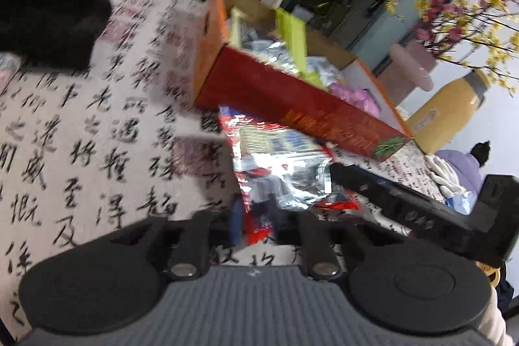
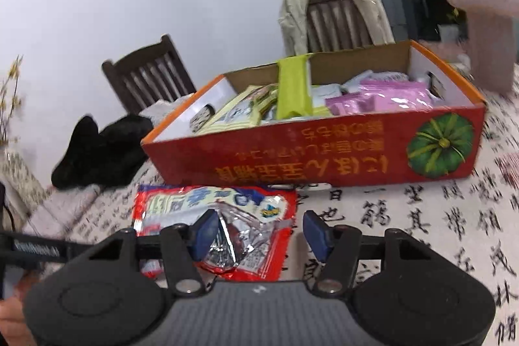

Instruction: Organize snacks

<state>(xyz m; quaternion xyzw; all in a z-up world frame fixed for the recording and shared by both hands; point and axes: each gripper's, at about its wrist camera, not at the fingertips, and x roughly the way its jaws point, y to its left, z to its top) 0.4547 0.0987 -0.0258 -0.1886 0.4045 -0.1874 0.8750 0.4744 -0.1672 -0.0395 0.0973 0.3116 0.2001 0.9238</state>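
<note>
A red and silver snack packet [image 1: 279, 171] [image 2: 214, 216] lies on the calligraphy tablecloth, just in front of a red cardboard box [image 1: 292, 96] [image 2: 324, 151] with a pumpkin picture. The box holds several snack packets, among them a green one [image 2: 292, 89] and a pink one [image 2: 379, 96]. My left gripper [image 1: 269, 219] is open, and the packet's near end lies between its fingers. My right gripper [image 2: 259, 235] is open too. Its left pad [image 2: 204, 235] touches the packet's crumpled silver corner while the right pad stands free. In the left wrist view a black finger [image 1: 373, 187] of the right gripper reaches the packet from the right.
A black furry item [image 1: 48, 15] [image 2: 100, 151] lies on the table left of the box. A pink vase [image 1: 408, 64] [image 2: 486, 21] and a yellow jar [image 1: 447, 112] stand beyond the box's right end. Wooden chairs [image 2: 149, 73] stand behind the table.
</note>
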